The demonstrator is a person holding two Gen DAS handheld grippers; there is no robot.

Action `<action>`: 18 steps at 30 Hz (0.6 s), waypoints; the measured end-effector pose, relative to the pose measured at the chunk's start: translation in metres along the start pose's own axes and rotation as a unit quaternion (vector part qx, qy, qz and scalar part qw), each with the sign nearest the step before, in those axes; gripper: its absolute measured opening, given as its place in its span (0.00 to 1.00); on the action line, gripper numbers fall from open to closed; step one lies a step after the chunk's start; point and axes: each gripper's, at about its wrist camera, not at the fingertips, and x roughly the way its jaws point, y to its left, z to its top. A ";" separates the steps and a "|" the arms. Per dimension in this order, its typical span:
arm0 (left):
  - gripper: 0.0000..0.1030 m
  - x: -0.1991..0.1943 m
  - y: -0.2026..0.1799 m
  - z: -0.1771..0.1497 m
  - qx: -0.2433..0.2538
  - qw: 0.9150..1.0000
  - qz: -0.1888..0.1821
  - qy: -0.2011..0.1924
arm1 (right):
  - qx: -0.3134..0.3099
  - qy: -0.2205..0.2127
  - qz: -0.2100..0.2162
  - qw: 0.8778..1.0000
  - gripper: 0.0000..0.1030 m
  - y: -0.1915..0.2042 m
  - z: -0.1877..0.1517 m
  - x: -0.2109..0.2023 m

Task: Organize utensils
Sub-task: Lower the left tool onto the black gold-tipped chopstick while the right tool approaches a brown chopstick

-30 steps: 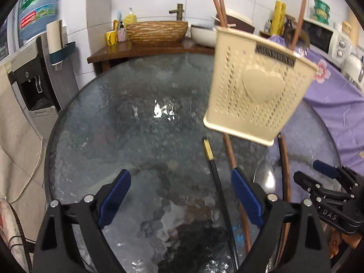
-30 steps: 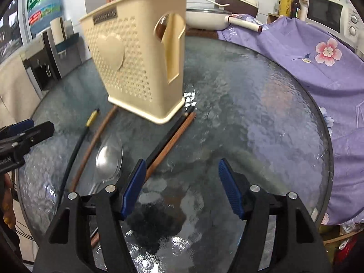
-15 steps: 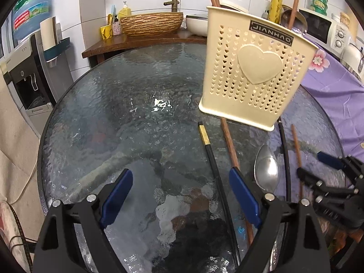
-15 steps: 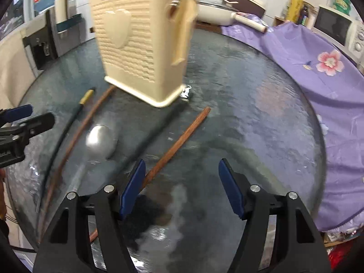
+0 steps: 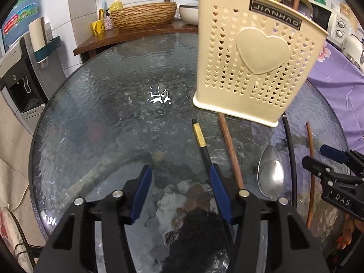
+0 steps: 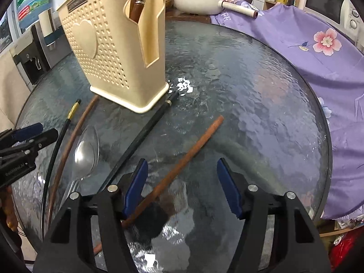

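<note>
A cream perforated utensil holder [image 5: 250,56] [image 6: 118,45] stands on the round glass table [image 5: 102,113], with a few utensils upright inside. In front of it lie a gold-banded black chopstick [image 5: 200,138], a brown chopstick [image 5: 229,150], a metal spoon [image 5: 270,173], a second black chopstick [image 6: 145,134] and another brown chopstick [image 6: 188,157]. My left gripper [image 5: 180,170] is closing just above the glass. Nothing shows between its pads, and the banded chopstick runs under its right fingertip [image 5: 216,175]. My right gripper [image 6: 182,166] is narrowing slightly, and that last brown chopstick lies between its fingers near the left one, untouched.
A wooden counter with a woven basin [image 5: 143,16] stands behind the table. A water dispenser [image 5: 20,72] is at the left. A purple flowered cloth [image 6: 318,52] covers the right side, with a white pan [image 6: 198,4] and a microwave [image 6: 327,2] beyond it.
The left jaws have narrowed a lot and that gripper has sunk toward the banded chopstick. By the right gripper, the brown chopstick now lies apart from the black one, between the fingers.
</note>
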 end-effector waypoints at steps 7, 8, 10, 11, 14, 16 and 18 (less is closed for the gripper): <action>0.49 0.000 -0.005 0.008 -0.007 1.000 -0.014 -0.005 | 0.015 0.003 0.007 1.000 0.51 -0.006 0.020 0.008; 0.49 0.000 -0.007 0.008 -0.007 1.000 -0.013 -0.005 | 0.012 0.003 0.004 1.000 0.49 -0.005 0.023 0.010; 0.49 0.001 -0.010 0.009 -0.002 1.000 -0.014 -0.003 | 0.010 0.002 0.001 1.000 0.47 -0.004 0.027 0.014; 0.49 0.002 -0.012 0.010 0.002 1.000 -0.013 -0.001 | 0.011 0.002 0.001 1.000 0.45 -0.004 0.029 0.015; 0.45 0.007 -0.014 0.012 0.007 1.000 -0.009 0.003 | 0.017 0.002 0.008 1.000 0.39 -0.005 0.036 0.019; 0.41 0.011 -0.014 0.013 0.006 1.000 -0.010 0.009 | 0.029 0.004 0.024 0.999 0.36 -0.007 0.041 0.021; 0.38 0.013 -0.014 0.013 0.007 1.000 -0.009 0.011 | 0.036 0.007 0.031 0.999 0.33 -0.008 0.047 0.024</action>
